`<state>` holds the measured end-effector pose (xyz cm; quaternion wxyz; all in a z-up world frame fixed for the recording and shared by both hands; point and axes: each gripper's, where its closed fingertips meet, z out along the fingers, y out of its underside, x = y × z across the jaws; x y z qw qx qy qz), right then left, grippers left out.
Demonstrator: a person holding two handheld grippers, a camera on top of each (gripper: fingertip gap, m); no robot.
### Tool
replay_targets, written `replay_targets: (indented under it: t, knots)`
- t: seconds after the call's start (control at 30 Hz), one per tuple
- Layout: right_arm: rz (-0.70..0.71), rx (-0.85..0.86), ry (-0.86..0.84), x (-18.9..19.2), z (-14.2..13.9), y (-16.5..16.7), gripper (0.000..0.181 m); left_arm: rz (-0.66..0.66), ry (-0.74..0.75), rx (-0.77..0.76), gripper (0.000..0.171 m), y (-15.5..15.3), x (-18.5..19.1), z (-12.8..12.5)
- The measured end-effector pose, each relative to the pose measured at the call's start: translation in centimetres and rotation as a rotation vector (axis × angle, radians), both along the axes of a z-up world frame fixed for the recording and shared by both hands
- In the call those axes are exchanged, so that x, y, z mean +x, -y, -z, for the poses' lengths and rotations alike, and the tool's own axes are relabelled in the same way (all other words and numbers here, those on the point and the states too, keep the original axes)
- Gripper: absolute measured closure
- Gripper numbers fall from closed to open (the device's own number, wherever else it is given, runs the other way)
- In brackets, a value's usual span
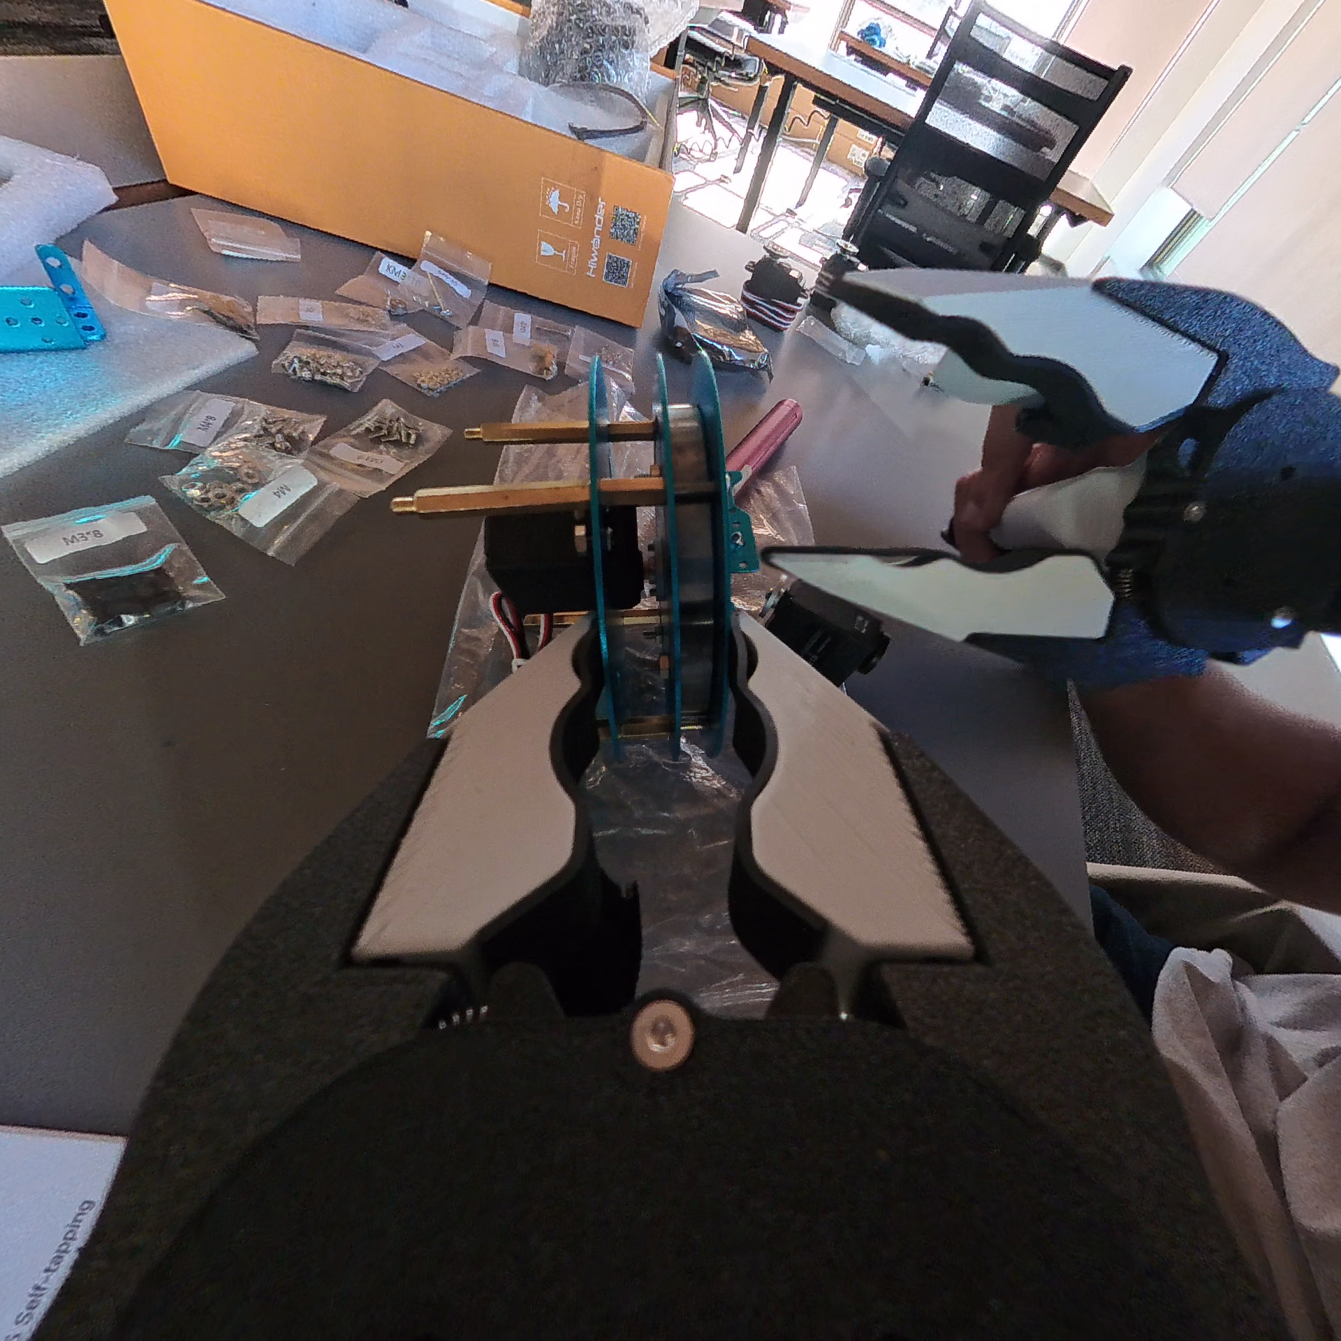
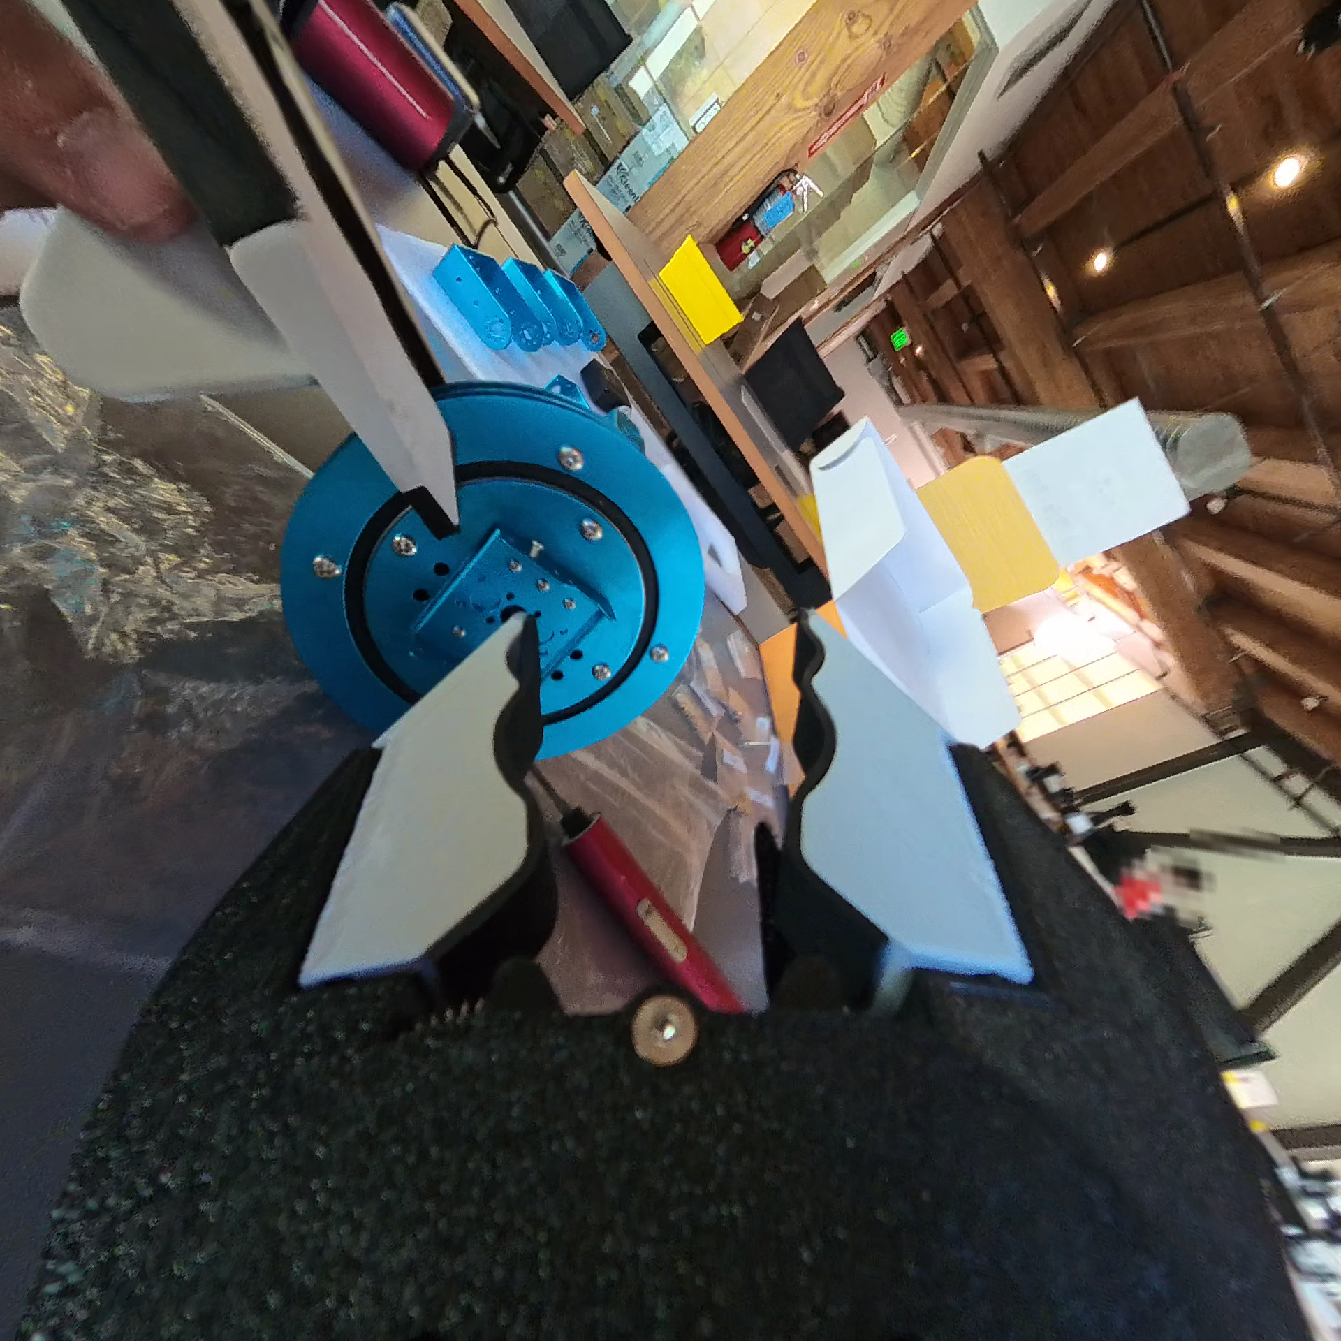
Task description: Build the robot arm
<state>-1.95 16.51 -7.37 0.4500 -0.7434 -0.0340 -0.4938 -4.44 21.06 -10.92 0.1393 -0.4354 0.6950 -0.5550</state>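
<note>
My left gripper is shut on a blue round-plate assembly. It holds the assembly on edge over the dark table. The assembly has stacked blue discs, brass standoffs pointing left, and a black servo. My right gripper hangs open and empty just right of the assembly, a hand behind it. In the right wrist view the disc face with its screws and blue bracket lies straight ahead. The right gripper is open, its left fingertip before the disc. A left finger crosses the rim.
An orange cardboard box stands at the back. Several small bags of screws lie to the left. Blue brackets rest on white foam, also seen in the right wrist view. A pink screwdriver and spare servos lie to the right.
</note>
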Motion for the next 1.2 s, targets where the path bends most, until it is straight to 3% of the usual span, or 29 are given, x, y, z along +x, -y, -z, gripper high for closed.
replay_targets:
  t: [0.07, 0.23, 0.33, 0.5, 0.57, 0.67, 0.73, 0.83, 0.9, 1.07, 1.2]
  knots:
    - [0.002, 0.032, -0.137, -0.3, 0.4, 1.2, 0.115, 0.000, 0.000, 0.000, 0.140, 0.0, 0.0, 0.0]
    - [0.020, 0.048, -0.694, -2.0, 3.8, 3.3, 0.122, 0.000, 0.002, -0.003, 0.139, 0.0, 0.0, 0.0]
    - [0.027, -0.020, -0.722, -3.1, 3.9, 4.6, 0.114, 0.000, -0.002, -0.003, 0.139, 0.0, 0.0, 0.0]
    - [0.017, -0.028, -0.942, -4.5, 7.0, 6.9, 0.122, -0.001, -0.003, 0.000, 0.139, 0.0, 0.0, 0.0]
    - [-0.050, 0.000, -1.041, -5.6, 7.8, 6.5, 0.119, -0.002, 0.002, 0.002, 0.139, 0.0, 0.0, 0.0]
    - [-0.199, -0.069, -0.957, -6.2, 7.2, 6.0, 0.113, -0.001, 0.000, 0.002, 0.139, 0.0, 0.0, 0.0]
    - [-0.188, -0.113, -0.869, -4.0, 7.4, 6.3, 0.116, -0.001, 0.000, 0.001, 0.139, 0.0, -0.1, 0.0]
    - [-0.215, -0.079, -1.100, -3.8, 7.4, 5.4, 0.105, 0.001, -0.001, -0.007, 0.139, 0.0, 0.0, 0.0]
    - [-0.243, -0.050, -1.148, -4.4, 6.3, 4.9, 0.107, 0.001, -0.001, -0.006, 0.139, 0.0, 0.0, 0.0]
    - [-0.271, -0.283, -0.888, -3.0, 5.0, 6.1, 0.110, 0.002, -0.003, -0.010, 0.139, -0.1, 0.0, 0.1]
    - [-0.560, -0.396, -0.942, -4.5, 4.3, 5.8, 0.116, 0.000, 0.002, 0.004, 0.139, 0.0, -0.1, 0.1]
